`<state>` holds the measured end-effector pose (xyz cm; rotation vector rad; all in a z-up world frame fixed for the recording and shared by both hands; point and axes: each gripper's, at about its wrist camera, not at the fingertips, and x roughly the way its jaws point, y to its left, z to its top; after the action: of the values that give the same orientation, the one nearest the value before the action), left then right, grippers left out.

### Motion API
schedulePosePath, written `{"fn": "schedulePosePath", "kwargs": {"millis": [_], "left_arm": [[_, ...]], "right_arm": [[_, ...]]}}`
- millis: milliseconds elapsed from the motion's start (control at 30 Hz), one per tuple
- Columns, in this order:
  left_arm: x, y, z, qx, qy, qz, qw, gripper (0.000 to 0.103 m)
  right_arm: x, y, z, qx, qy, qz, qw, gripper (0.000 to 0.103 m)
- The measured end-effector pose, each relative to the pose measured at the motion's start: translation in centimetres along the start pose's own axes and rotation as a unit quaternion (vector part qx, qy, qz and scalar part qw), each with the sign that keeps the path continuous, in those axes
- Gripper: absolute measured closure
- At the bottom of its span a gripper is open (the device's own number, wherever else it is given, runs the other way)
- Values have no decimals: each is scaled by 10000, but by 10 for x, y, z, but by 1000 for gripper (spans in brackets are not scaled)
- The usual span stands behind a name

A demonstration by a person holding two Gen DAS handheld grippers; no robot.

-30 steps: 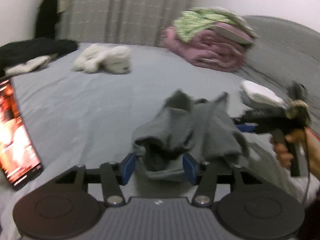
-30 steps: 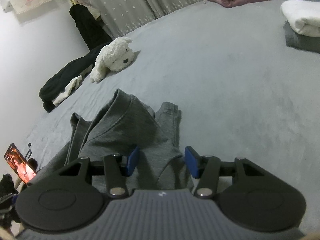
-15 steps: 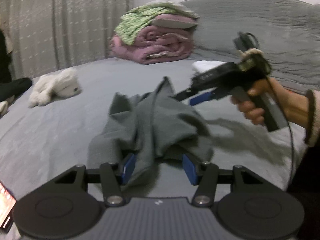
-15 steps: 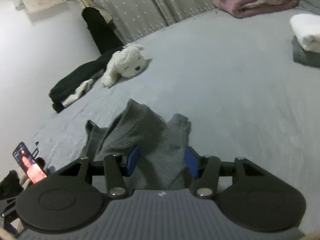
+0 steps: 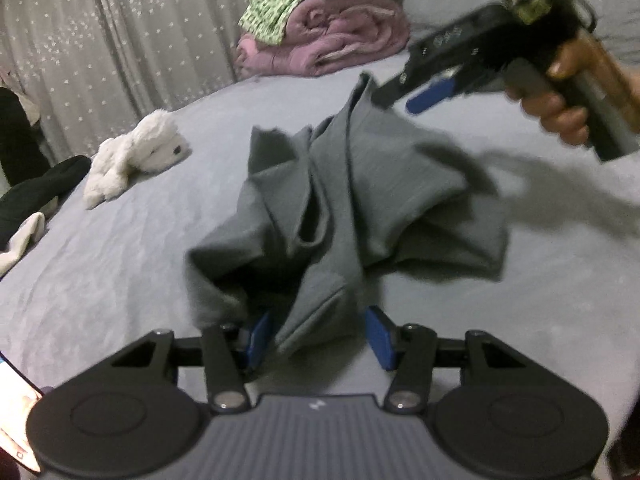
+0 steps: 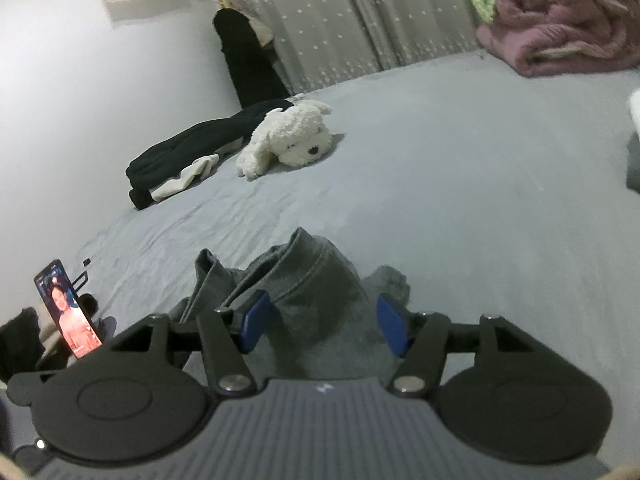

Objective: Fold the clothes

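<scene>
A grey garment (image 5: 340, 208) lies bunched and partly lifted over the grey bed (image 5: 120, 272). My left gripper (image 5: 318, 338) stands open, with a hanging edge of the garment between its blue pads, which do not press it. My right gripper (image 6: 320, 320) is also open, with a raised fold of the same garment (image 6: 316, 280) between its pads. In the left wrist view the right gripper (image 5: 424, 94) shows at the upper right, held in a hand, at the garment's raised top edge.
A white plush dog (image 6: 288, 140) and a black and white clothes pile (image 6: 192, 152) lie at the far left. A pink blanket stack with green cloth (image 5: 324, 28) sits by the curtain. A lit phone (image 6: 66, 314) stands at the bed's left edge.
Both grippers have risen and swung, lifting the grey garment off the bed. The right gripper has moved up and closer in the left wrist view. The jaws stay equally wide.
</scene>
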<state>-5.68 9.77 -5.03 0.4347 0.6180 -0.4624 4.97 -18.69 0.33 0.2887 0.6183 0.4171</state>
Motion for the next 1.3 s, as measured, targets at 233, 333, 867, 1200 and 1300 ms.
{"fn": "schedulePosePath", "kwargs": {"millis": [233, 333, 867, 1200, 1300], "left_arm": [[14, 5, 7, -243, 19, 97, 9997, 74], [17, 11, 13, -650, 31, 60, 9979, 86], [-43, 24, 60, -2602, -1668, 508, 9497, 99], [-89, 7, 99, -2801, -2883, 713, 9129, 99], [-102, -1, 108, -2808, -3150, 709, 9038, 99]], "right_arm": [[19, -6, 3, -43, -69, 18, 10000, 36], [25, -8, 2, 93, -86, 61, 9999, 36], [-34, 41, 1, -667, -1348, -824, 9852, 96], [-106, 50, 15, -781, -2608, -1446, 9513, 97], [-127, 53, 18, -802, -2924, -1551, 9402, 97]]}}
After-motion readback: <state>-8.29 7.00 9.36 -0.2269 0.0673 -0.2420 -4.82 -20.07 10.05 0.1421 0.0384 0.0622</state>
